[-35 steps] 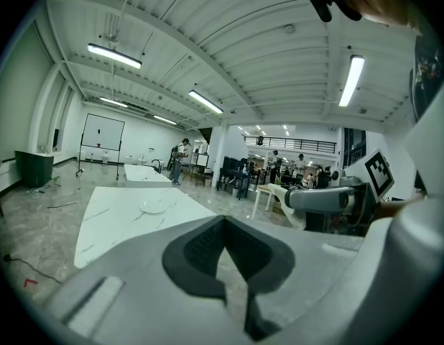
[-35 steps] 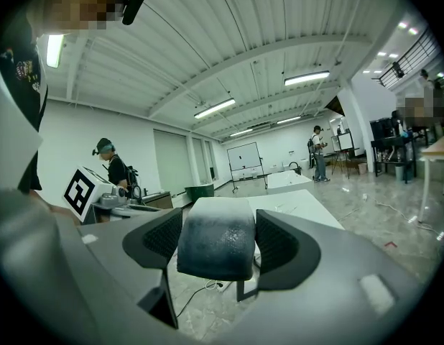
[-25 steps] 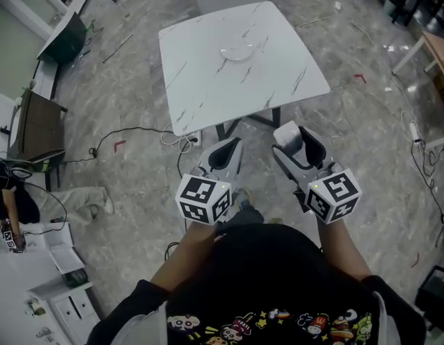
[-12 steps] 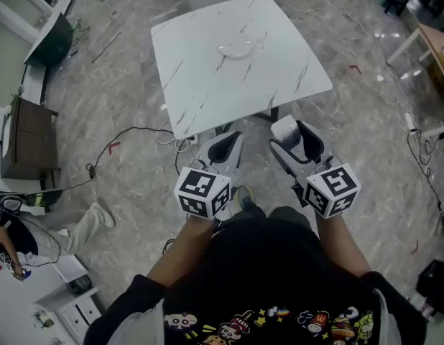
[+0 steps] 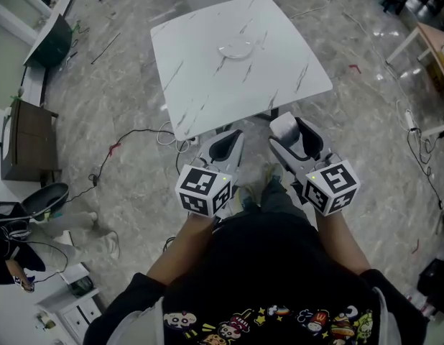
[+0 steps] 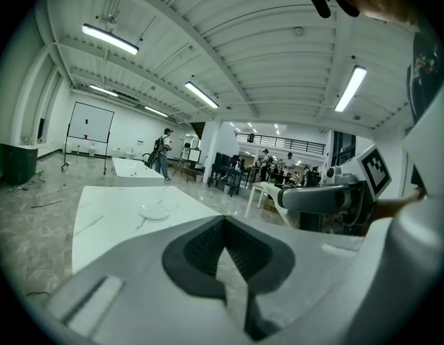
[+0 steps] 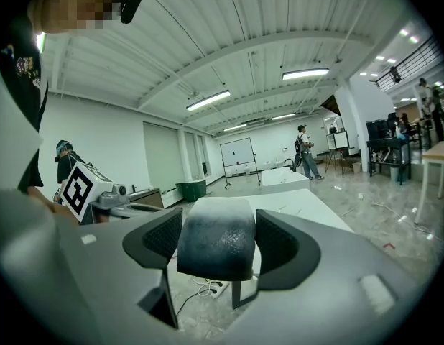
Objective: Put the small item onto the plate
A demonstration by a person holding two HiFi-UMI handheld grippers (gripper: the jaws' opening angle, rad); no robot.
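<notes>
A small clear plate lies near the far middle of the white marble table. Both grippers hang in front of the table's near edge, over the floor. My right gripper is shut on a small white-and-grey padded item; in the right gripper view the item fills the gap between the black pads. My left gripper is shut with nothing in it. In the left gripper view the plate shows ahead on the table, beyond the closed left gripper.
Cables run across the grey floor left of the table. A dark bench stands at the far left, another table at the right edge. A person is at the lower left. People stand far off in the hall.
Both grippers have stayed almost where they were, the right one still holding the item. The table sits slightly nearer in view. The person at the lower left has moved.
</notes>
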